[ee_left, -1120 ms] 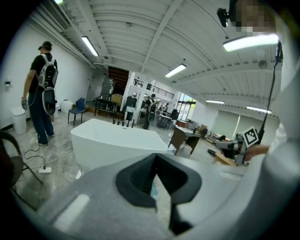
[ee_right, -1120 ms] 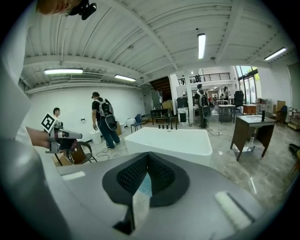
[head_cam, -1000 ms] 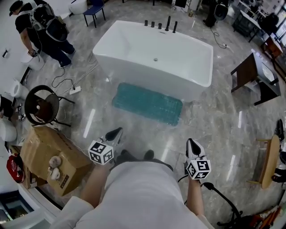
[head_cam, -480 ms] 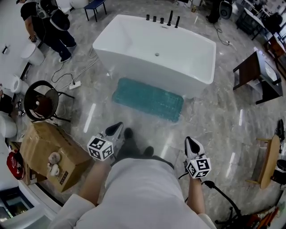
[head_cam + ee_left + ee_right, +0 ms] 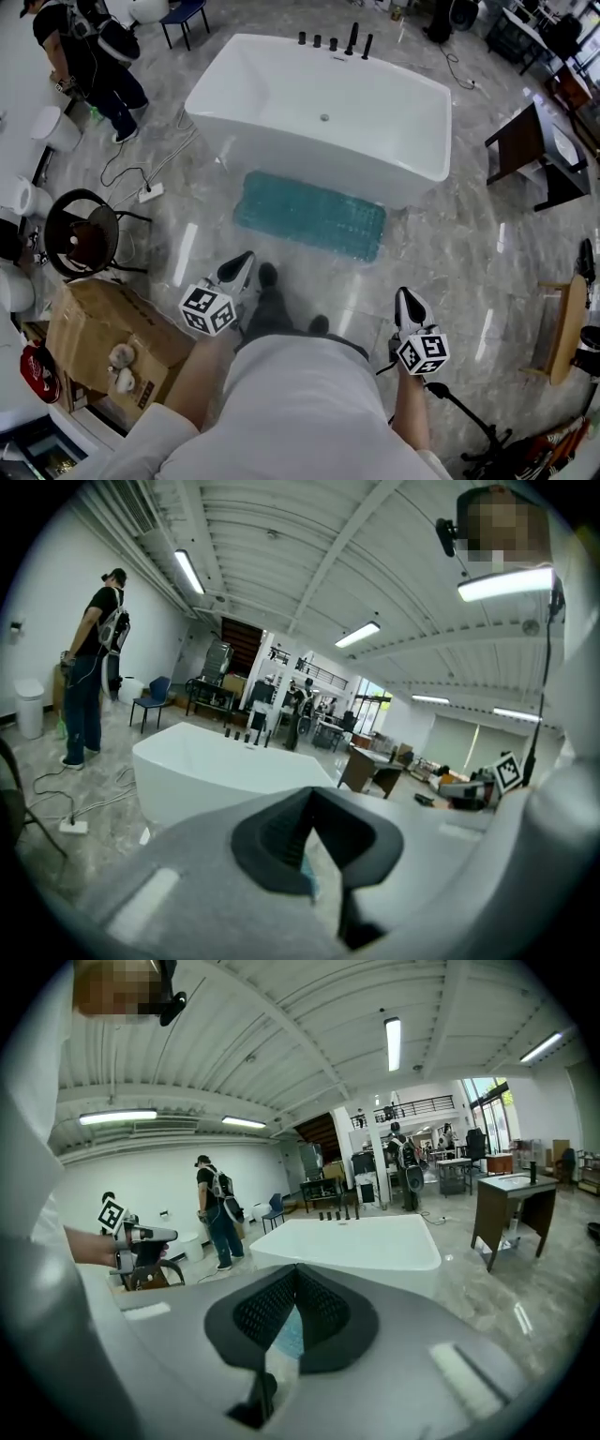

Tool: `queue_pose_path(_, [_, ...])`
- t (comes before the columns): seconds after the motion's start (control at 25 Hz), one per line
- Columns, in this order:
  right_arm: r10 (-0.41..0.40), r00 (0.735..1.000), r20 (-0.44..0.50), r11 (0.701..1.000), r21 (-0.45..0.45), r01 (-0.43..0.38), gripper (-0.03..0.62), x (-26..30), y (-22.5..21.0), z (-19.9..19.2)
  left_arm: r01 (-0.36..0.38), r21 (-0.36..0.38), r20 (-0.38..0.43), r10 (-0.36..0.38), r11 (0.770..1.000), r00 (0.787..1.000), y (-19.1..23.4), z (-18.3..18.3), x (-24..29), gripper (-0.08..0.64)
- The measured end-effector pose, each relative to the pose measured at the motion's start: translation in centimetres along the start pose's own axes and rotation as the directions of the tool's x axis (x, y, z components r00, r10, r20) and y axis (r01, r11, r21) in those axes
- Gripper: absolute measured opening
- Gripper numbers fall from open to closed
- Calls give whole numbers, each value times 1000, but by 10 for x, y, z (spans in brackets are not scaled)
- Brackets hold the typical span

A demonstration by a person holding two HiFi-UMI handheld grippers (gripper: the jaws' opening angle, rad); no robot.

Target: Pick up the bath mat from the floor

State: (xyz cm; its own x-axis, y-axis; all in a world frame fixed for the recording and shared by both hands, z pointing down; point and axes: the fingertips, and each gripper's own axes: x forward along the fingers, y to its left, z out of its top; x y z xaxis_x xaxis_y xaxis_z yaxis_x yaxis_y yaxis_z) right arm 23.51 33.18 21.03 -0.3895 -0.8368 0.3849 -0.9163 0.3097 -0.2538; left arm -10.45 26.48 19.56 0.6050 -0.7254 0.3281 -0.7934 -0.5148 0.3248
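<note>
Teal bath mat (image 5: 309,216) flat on floor (image 5: 450,248), long edge just beside front wall of white bathtub (image 5: 309,167), untouched; L gripper (image 5: 241,266) & R gripper (image 5: 405,305) well apart from mat, both w/ jaws pressed together, nothing between; cardboard box (image 5: 103,323) on floor beside L gripper.

teal bath mat (image 5: 310,215), flat on floor

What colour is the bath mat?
Teal, with a bumpy texture; the bath mat shows best in the head view.
</note>
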Motion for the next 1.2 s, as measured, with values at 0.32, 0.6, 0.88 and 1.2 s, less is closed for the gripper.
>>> queue_pose_path(0.32, [-85,996,-26,995,57,86,5,77,18,16,44,69,-115,-35,997,993,81,20,36,2])
queue_pose_path(0.6, [-174,984,-39,981,79,177,5,143,31,21,124,78,-152,-111,989,982,148,50,64,2])
queue_pose_path(0.88, [-254,967,-33,956,143,256,5,181,39,28,173,95,-200,-152,980,968,205,66,87,2])
queue_pose_path(1.2, [-269,961,-63,948,157,275,5,202,37,32,213,50,-206,-198,976,958,226,73,107,2])
